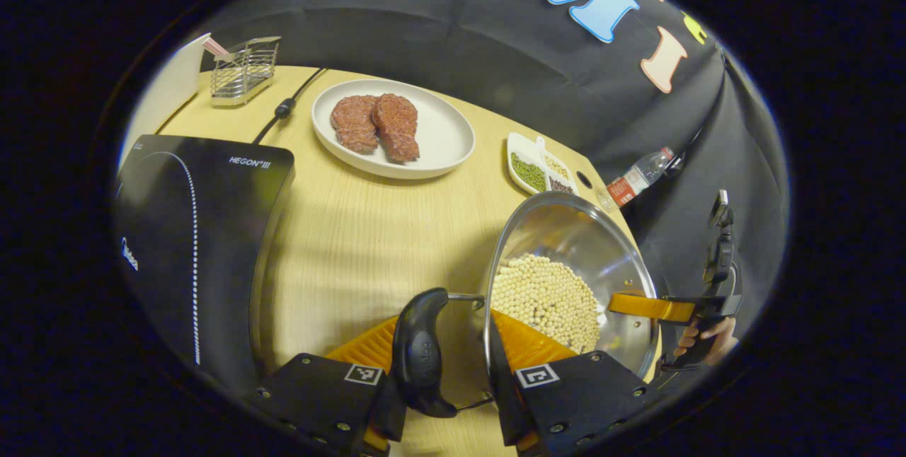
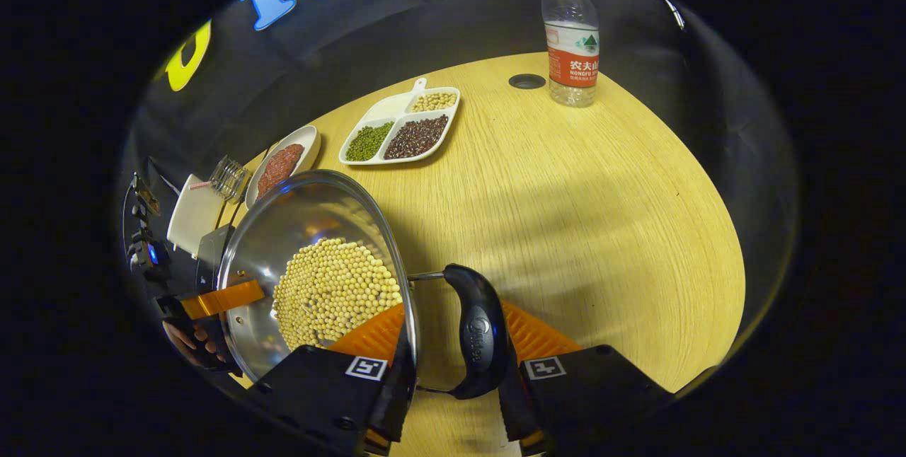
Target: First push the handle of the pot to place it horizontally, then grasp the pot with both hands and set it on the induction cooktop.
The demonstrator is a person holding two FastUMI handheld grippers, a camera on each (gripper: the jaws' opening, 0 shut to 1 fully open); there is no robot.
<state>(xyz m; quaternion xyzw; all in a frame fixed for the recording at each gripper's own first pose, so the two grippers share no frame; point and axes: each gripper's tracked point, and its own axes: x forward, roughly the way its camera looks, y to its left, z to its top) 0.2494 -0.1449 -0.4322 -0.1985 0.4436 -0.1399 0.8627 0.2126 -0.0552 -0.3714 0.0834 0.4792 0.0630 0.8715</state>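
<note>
Jaws of both grippers around pot [image 1: 566, 280] handles (contact hard to judge), lower rim hidden.

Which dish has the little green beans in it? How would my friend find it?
Start at the wooden table and look toward its far edge, between the water bottle and the plate of meat. The white divided dish there is split into compartments, with green, dark and pale beans kept apart.
</note>
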